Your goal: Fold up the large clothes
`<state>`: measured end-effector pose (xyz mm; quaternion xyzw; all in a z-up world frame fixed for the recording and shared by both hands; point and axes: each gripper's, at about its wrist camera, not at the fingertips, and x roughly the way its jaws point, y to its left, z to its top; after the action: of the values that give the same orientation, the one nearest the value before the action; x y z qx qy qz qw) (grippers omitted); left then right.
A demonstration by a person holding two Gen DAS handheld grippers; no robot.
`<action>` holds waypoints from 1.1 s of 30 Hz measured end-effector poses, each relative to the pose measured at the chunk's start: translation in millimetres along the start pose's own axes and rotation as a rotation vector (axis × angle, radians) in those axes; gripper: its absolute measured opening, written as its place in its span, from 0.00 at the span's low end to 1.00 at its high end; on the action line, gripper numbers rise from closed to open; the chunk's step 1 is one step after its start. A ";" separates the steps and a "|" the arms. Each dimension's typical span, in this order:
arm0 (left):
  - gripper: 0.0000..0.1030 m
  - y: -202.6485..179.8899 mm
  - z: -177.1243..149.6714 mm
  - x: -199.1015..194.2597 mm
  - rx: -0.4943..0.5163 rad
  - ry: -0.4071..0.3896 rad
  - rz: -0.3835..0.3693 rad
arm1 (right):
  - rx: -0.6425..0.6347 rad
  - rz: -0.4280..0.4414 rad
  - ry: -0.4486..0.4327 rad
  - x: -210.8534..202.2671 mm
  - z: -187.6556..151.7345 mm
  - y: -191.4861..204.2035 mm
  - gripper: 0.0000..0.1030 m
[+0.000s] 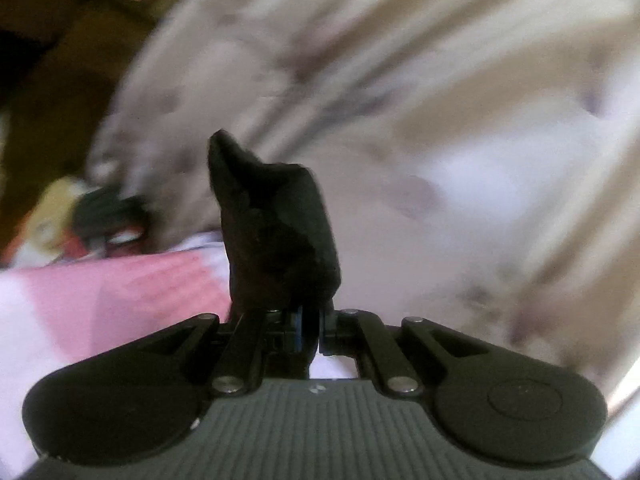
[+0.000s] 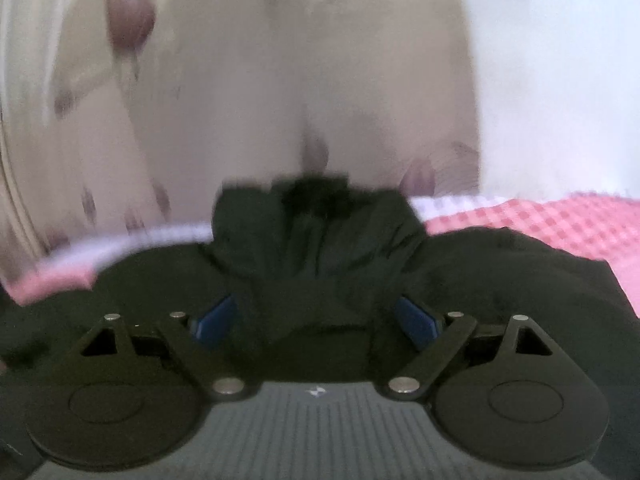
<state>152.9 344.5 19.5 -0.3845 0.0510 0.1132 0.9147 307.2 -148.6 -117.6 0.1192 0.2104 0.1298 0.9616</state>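
Left gripper (image 1: 280,240) first: jaws pressed together, pinching a bunch of the black garment (image 1: 276,232) that stands up straight ahead. Behind it, blurred beige floral fabric (image 1: 360,80); near left, a pink checked sheet (image 1: 120,292). Right gripper (image 2: 316,264) now: blue fingers (image 2: 416,320) spread wide, black garment (image 2: 316,248) heaped between and over them, spilling right across the pink checked sheet (image 2: 560,220).
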 end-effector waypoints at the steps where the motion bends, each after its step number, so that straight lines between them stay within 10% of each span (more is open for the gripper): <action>1: 0.06 -23.3 -5.1 0.1 0.029 0.006 -0.032 | 0.023 0.013 -0.020 -9.6 3.0 -3.9 0.87; 13: 0.06 -225.0 -169.8 32.7 0.259 0.279 -0.402 | 0.070 0.074 -0.094 -99.2 13.5 -69.8 0.90; 24: 0.10 -211.1 -329.1 83.4 0.445 0.575 -0.400 | 0.156 0.107 -0.089 -117.1 7.3 -113.4 0.90; 26: 0.24 -202.5 -338.6 83.1 0.464 0.577 -0.402 | 0.178 0.154 -0.073 -112.9 9.3 -112.3 0.90; 30: 0.94 -181.9 -329.1 65.6 0.431 0.504 -0.387 | 0.232 0.246 -0.035 -96.2 16.3 -106.7 0.91; 33: 1.00 -161.6 -308.6 44.0 0.427 0.380 -0.376 | 0.306 0.291 0.016 -75.5 22.6 -105.1 0.94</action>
<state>233.4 21.6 -92.4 -0.2014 0.1713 -0.1442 0.9536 271.7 -273.8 -99.3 0.2920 0.2159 0.2346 0.9017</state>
